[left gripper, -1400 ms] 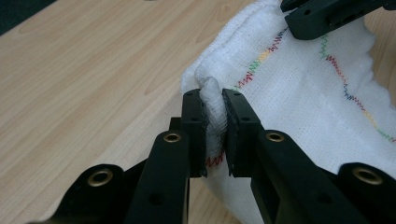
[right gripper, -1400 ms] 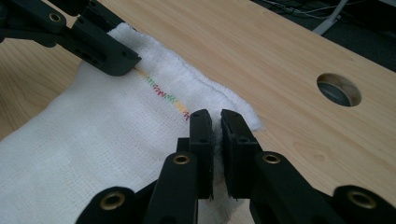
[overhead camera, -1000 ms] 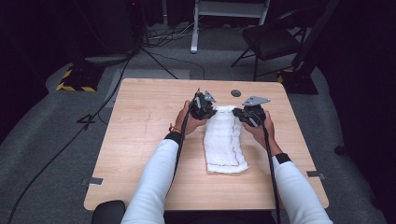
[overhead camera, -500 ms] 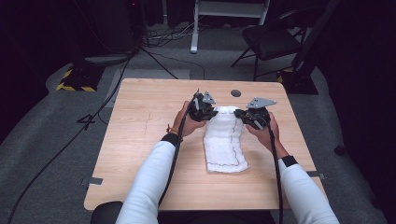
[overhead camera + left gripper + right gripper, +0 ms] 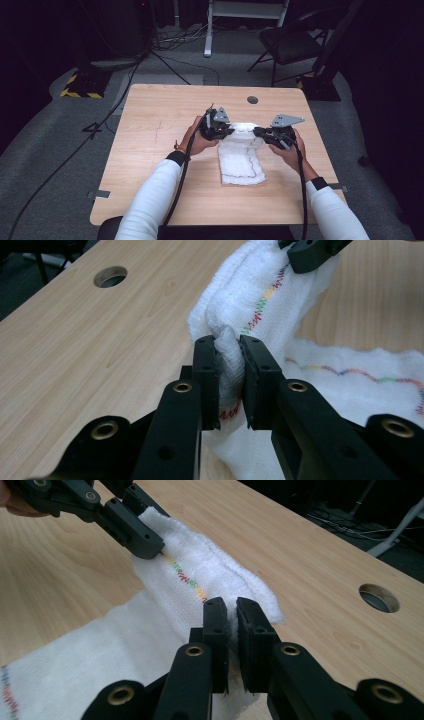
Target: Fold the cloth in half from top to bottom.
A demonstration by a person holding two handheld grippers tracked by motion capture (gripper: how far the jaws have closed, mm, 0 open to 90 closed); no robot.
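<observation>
Left gripper (image 5: 230, 385) clamped on far-left corner of white cloth (image 5: 242, 160), fabric bunched btwn jaws. Right gripper (image 5: 232, 630) pinching far-right corner. Far edge lifted btwn them; rest of cloth flat on wooden table (image 5: 155, 125), near its round hole (image 5: 252, 99).

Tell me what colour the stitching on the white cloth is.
Multicoloured zigzag stitching: red, green, yellow, blue. Clearest in the left gripper view.
</observation>
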